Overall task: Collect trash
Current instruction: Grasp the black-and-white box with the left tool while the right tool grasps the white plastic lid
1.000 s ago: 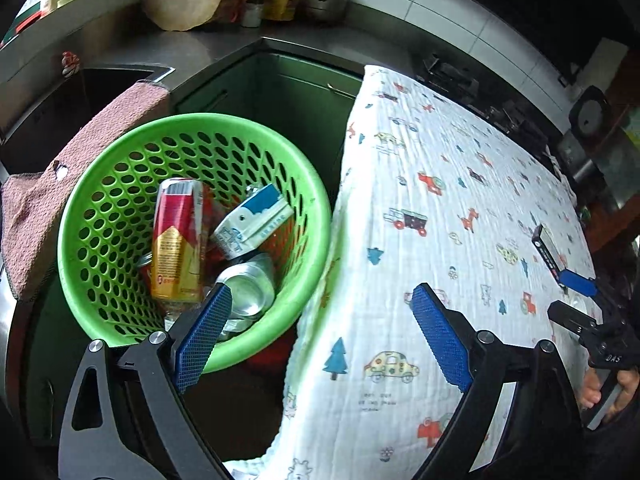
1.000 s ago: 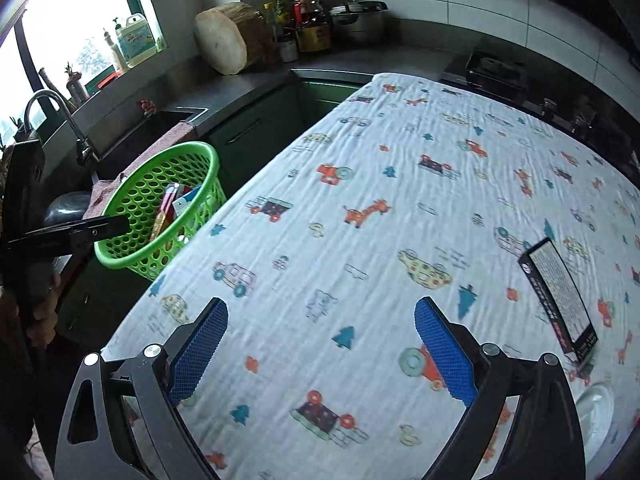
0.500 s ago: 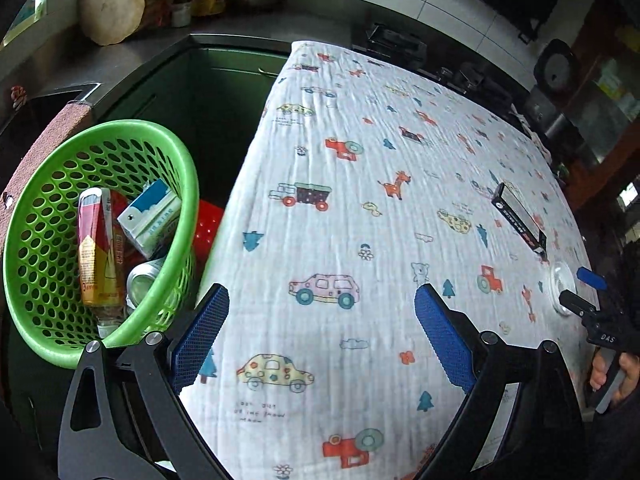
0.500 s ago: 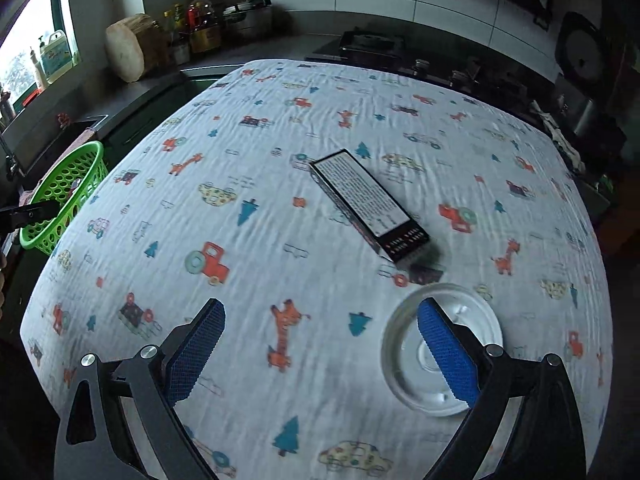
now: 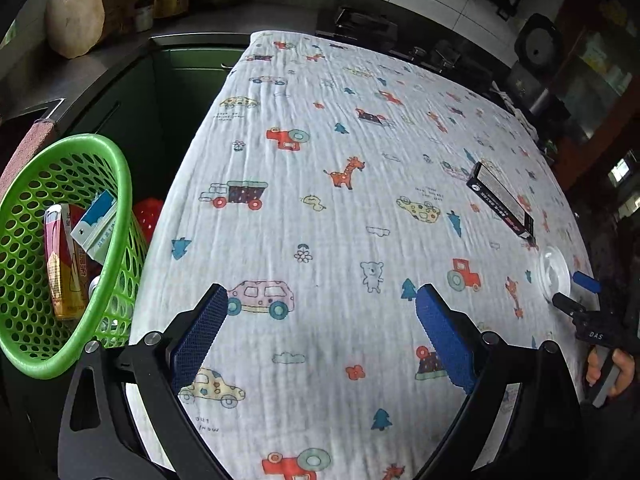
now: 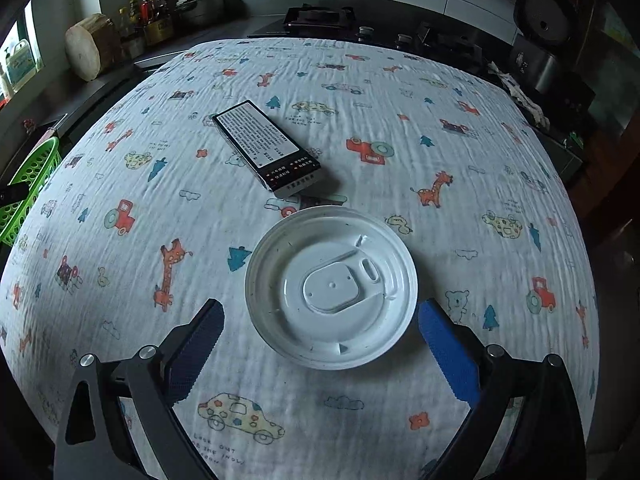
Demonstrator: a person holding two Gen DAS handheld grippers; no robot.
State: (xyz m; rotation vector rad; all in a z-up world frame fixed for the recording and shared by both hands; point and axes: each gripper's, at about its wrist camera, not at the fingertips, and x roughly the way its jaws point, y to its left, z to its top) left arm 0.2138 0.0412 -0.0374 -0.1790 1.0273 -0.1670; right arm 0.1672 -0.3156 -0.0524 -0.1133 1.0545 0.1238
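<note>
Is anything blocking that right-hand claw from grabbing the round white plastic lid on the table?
Nothing visible does. The right gripper is open, and the round white plastic lid lies flat on the printed cloth just ahead of its fingertips. The long black box lies beyond the lid, out of the way.

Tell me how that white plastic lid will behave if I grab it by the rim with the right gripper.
The white lid looks thin and moulded, so it is probably light and may flex under the pads. It lies flat on the soft printed cloth, so its low rim may be hard to catch. The right gripper is open.
</note>
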